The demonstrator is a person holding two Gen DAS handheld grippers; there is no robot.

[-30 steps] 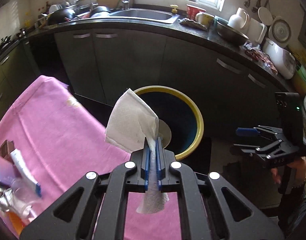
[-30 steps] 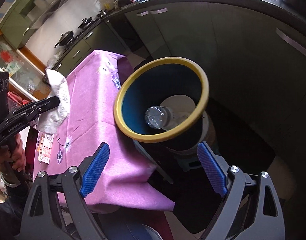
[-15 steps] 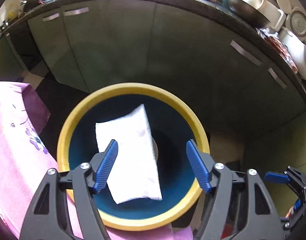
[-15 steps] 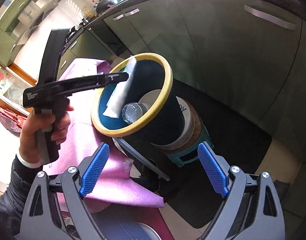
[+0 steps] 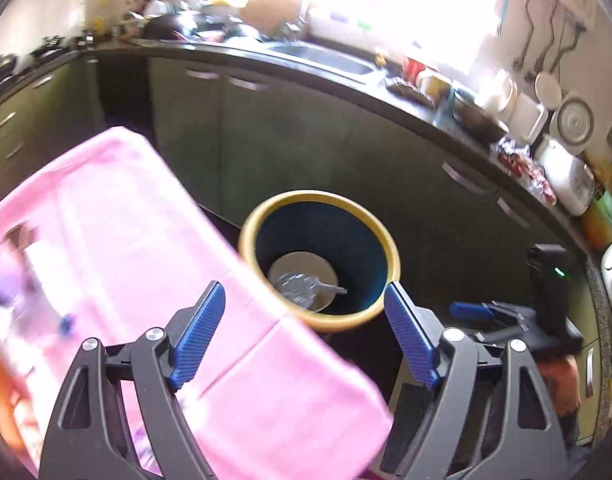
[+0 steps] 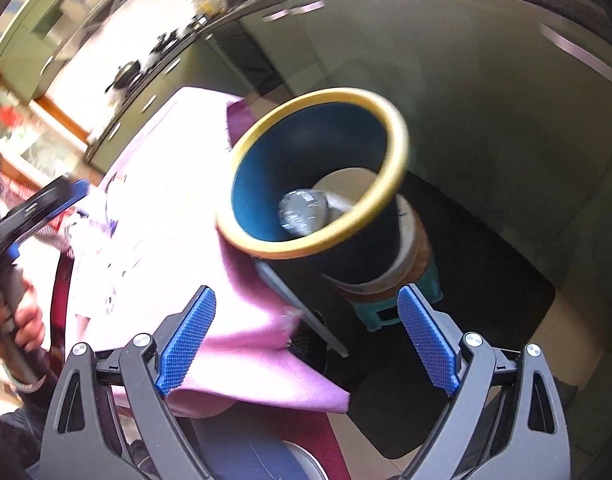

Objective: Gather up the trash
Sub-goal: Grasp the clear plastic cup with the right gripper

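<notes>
Progress: bottle (image 6: 302, 216) lies in bin (image 5: 262, 216) | left claw (image 5: 306, 336) just opening, wide, empty | right claw (image 6: 306, 344) wide, empty | I still see blurred litter (image 5: 14, 280) on surface (image 5: 118, 216)

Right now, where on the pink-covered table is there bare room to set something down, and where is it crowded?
Bare cloth runs across the middle of the table, from the far edge to the near corner beside the yellow-rimmed bin. The trash items crowd the side farthest from the bin, too blurred to tell apart.
</notes>
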